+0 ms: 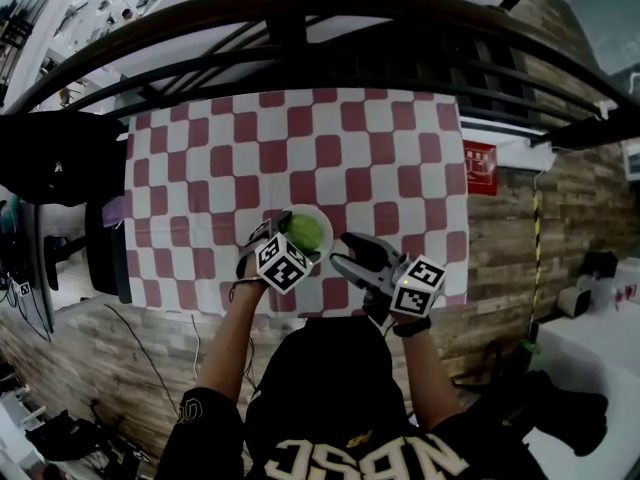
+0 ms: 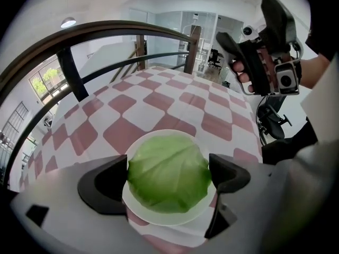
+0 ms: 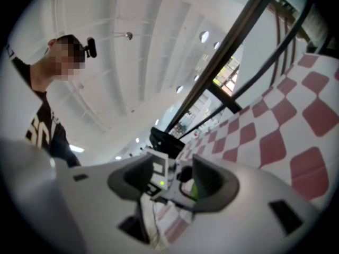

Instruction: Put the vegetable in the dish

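A round green cabbage (image 2: 168, 172) rests on a white dish (image 2: 159, 218) on the red-and-white checked tablecloth (image 1: 300, 148), near its front edge. My left gripper (image 2: 168, 177) straddles the cabbage (image 1: 306, 232), its two dark pads touching the leaves on either side, shut on it over the dish (image 1: 325, 220). My right gripper (image 1: 352, 254) hovers just right of the dish, tilted, jaws apart with nothing between them. In the right gripper view the right gripper (image 3: 172, 181) looks toward the left gripper (image 3: 159, 171) and a sliver of green.
A dark curved railing (image 1: 300, 8) arcs over the far side of the table. A brick wall with a red sign (image 1: 479, 168) runs along the right. A black chair (image 1: 105, 248) stands at the table's left. The cloth beyond the dish carries nothing.
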### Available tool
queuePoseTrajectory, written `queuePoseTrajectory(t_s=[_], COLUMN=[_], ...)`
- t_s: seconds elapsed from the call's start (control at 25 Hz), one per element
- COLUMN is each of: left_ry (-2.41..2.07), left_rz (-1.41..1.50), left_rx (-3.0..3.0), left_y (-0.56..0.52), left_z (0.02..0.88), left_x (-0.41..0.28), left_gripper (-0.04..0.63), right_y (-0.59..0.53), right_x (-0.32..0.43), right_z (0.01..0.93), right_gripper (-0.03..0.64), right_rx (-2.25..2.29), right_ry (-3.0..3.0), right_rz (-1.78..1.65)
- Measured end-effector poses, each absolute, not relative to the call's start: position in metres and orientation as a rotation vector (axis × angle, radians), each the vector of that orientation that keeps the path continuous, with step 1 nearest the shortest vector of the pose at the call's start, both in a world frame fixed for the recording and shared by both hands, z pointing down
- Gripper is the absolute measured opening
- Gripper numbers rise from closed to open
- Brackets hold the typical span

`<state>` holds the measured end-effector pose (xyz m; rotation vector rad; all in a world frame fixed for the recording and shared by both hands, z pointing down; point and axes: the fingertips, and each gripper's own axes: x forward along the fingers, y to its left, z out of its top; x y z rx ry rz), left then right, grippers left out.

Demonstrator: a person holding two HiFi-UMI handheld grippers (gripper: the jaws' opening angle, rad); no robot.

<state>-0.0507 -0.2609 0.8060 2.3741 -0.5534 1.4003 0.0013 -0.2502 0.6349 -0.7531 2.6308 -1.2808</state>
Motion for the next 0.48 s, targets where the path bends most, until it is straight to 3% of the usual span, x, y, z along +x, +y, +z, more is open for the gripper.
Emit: queuePoseTrajectory(t_s=[0.24, 0.48], left_ry=[-0.668, -1.003], left_rz=[1.441, 1.022], left_rx=[2.414, 2.425], left_y=[-0.269, -0.278], left_z=[0.814, 0.729], left_x=[-0.053, -0.071], left_gripper=[0.503, 0.503], right_y=[-0.257, -0.247], right_x=[0.008, 0.011], right_z=[0.618, 0.586], right_gripper=[0.239, 0.239], right_rx=[-0.898, -1.105], right_ry=[2.625, 2.634], right_rz=[-1.173, -1.007])
